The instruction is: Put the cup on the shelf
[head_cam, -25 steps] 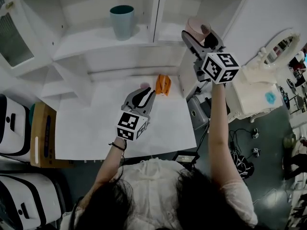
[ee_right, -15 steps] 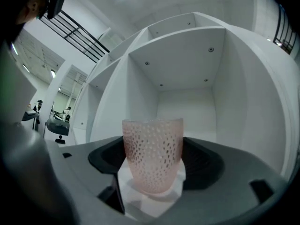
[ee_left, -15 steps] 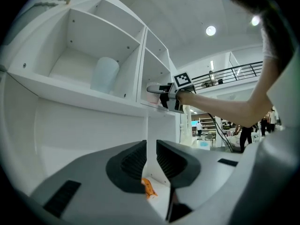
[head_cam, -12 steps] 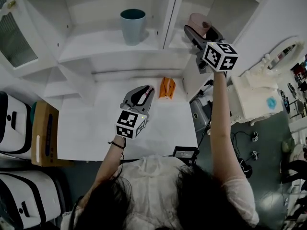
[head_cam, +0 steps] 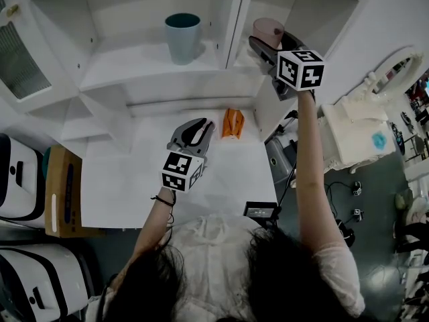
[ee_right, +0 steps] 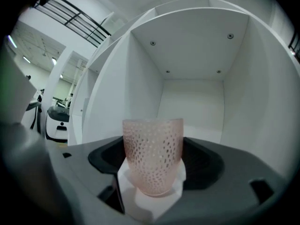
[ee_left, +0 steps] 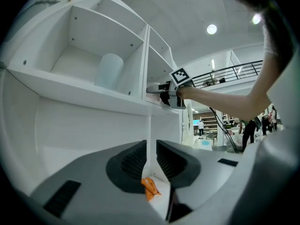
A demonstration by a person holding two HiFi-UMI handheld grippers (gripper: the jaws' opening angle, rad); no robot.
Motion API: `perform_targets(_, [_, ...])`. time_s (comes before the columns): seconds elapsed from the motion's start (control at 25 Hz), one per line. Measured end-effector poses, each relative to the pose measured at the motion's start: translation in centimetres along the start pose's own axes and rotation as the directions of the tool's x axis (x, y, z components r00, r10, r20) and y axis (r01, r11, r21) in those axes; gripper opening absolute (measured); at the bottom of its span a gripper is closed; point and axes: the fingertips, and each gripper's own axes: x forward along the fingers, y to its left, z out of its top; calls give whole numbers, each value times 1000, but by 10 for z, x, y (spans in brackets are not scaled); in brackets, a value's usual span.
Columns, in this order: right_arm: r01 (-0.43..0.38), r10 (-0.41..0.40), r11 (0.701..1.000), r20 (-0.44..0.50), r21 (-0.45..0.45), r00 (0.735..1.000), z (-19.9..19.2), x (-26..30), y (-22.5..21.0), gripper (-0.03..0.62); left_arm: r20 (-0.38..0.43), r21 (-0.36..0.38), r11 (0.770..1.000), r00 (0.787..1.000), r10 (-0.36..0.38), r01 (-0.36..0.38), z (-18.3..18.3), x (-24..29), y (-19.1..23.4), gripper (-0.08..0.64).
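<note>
The pink dotted cup (head_cam: 268,29) stands upright between the jaws of my right gripper (head_cam: 265,42), which is shut on it at the mouth of the shelf's right compartment (head_cam: 242,54). In the right gripper view the cup (ee_right: 153,153) fills the gap of the gripper (ee_right: 153,162), with the white compartment's back wall (ee_right: 192,97) straight ahead. My left gripper (head_cam: 194,131) hovers low over the white table (head_cam: 134,180), its jaws shut with nothing between them (ee_left: 151,156).
A teal cup (head_cam: 182,37) stands in the left compartment, seen also as a pale cup (ee_left: 108,71). A small orange thing (head_cam: 232,123) lies on the table by the shelf's foot. A white divider (head_cam: 231,19) separates the two compartments. Boxes and cases stand at the left.
My right gripper has carried the pink cup a little left and farther toward the right compartment. The left gripper has stayed almost still over the table.
</note>
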Motion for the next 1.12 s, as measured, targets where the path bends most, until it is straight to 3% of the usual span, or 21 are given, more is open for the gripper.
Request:
perform_targets(0.16, [27,-28,999,-15,-30,1000,-4,0,-1,337,0,0,1000,1000,5,-5,-1,-1,0,75])
perform_targets(0.72, [-3,-3,995,59,101,998,7,-7,-8,357,0,-18,998,998,60,-60,-7,-8,17,77])
perform_targets(1.12, [1,-11,996,120,90,993,12,-13,-8,357,-8,-11,999,999,52,-52,-10,-1,16,75])
